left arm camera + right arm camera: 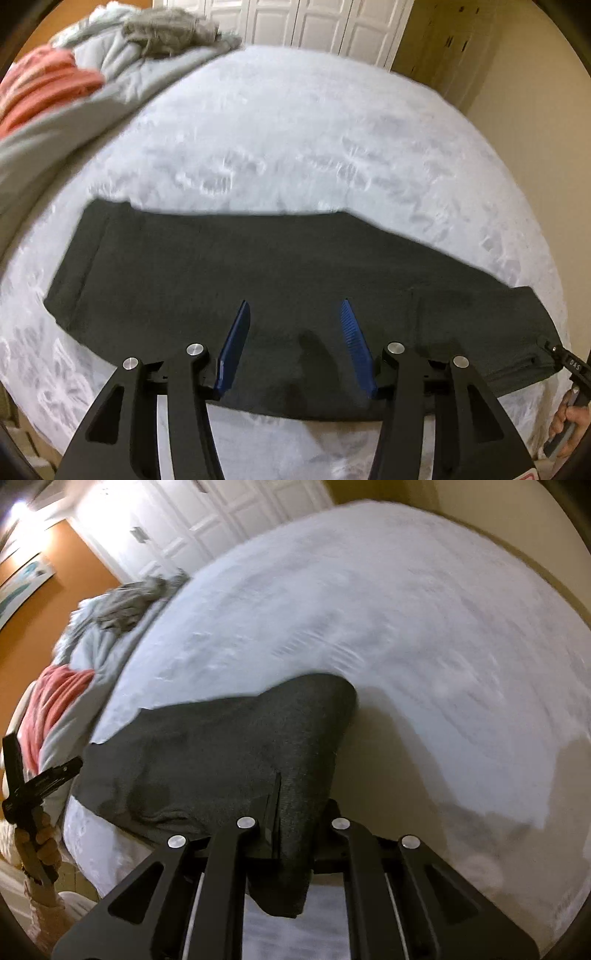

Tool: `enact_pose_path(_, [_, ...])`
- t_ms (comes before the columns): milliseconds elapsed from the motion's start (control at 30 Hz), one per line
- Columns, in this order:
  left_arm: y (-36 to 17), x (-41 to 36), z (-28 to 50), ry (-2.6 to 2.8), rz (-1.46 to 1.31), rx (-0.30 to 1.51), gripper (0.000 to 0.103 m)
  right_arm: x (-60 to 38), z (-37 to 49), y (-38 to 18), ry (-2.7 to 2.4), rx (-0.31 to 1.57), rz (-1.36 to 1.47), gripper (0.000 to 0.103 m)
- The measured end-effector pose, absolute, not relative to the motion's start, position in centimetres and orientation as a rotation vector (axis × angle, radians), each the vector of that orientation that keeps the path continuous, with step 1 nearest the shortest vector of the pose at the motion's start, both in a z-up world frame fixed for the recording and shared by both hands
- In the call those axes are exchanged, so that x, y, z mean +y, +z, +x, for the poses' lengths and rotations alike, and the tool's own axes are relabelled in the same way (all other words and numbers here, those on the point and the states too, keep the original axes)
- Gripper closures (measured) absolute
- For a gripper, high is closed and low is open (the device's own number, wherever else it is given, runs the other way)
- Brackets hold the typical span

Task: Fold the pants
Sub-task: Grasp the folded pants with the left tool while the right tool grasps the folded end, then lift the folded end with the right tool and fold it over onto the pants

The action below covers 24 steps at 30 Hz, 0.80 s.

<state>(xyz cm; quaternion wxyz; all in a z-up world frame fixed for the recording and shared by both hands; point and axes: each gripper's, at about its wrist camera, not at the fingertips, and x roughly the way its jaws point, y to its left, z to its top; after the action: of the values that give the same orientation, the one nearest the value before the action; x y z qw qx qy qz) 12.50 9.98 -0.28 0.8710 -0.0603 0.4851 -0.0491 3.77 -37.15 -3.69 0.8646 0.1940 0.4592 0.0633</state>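
Left gripper (pixel 295 306): black linkage arms with round silver pivot screws, tipped with blue ribbed finger pads (pixel 236 339). Right gripper (pixel 275 812): same black arms and silver screws, thin pale cables running along inner arms. Black handle with small white lettering in right hand (pixel 569 424). Left hand (pixel 40 845) above pale pink textured sleeve cuff (pixel 46 915).

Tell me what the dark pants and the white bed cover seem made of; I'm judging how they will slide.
The pants look like a soft matte knit, perhaps fleece or jersey: dark grey, heathered, no sheen, draping limply where the right gripper pinches them. The bed cover looks like a white textured or quilted fabric with a raised pattern; blur leaves the fibre open.
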Motion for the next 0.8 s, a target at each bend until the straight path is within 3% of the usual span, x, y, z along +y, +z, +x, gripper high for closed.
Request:
enact_pose_path(167, [-1.9,10.9,12.0,-0.105,-0.147,1.075,0.054,-36.9,3.1,-3.7,0.127,0.961,0.334,0.091])
enact_pose_path(267, [-1.6,12.1,11.4,-0.078,-0.156,1.045,0.040,-34.7,3.6,-4.2,0.045,1.006,0.173,0.085])
enact_pose_path(333, [-0.5,14.5,10.9,-0.033,-0.221,0.990,0.040,-34.5,3.2,-2.5,0.028,0.935,0.185,0.085])
enact_pose_path(367, [0.2,16.5,10.6,0.000,-0.286,0.954,0.035,-34.4,3.0,-1.5,0.020,0.901,0.186,0.082])
enact_pose_path(400, [0.8,18.5,10.2,0.037,-0.352,0.922,0.021,-34.4,2.7,-0.2,0.011,0.856,0.196,0.072])
enact_pose_path(433, [1.2,21.6,9.7,0.112,-0.451,0.885,0.015,-34.2,2.5,0.6,0.009,0.823,0.204,0.062])
enact_pose_path(467, [1.1,24.2,9.1,0.180,-0.542,0.860,0.014,-34.0,2.3,1.3,0.008,0.792,0.207,0.045])
enact_pose_path(500, [0.7,26.1,8.7,0.226,-0.612,0.849,0.014,-33.5,2.2,1.9,0.010,0.768,0.201,0.040])
enact_pose_path(667, [-6.0,34.0,8.7,0.327,-0.970,1.003,0.014,-29.7,3.1,3.0,0.063,0.758,0.127,0.040])
enact_pose_path(800, [-7.3,33.5,9.3,0.318,-0.917,1.021,0.014,-28.7,4.0,2.5,0.082,0.780,0.163,0.037])
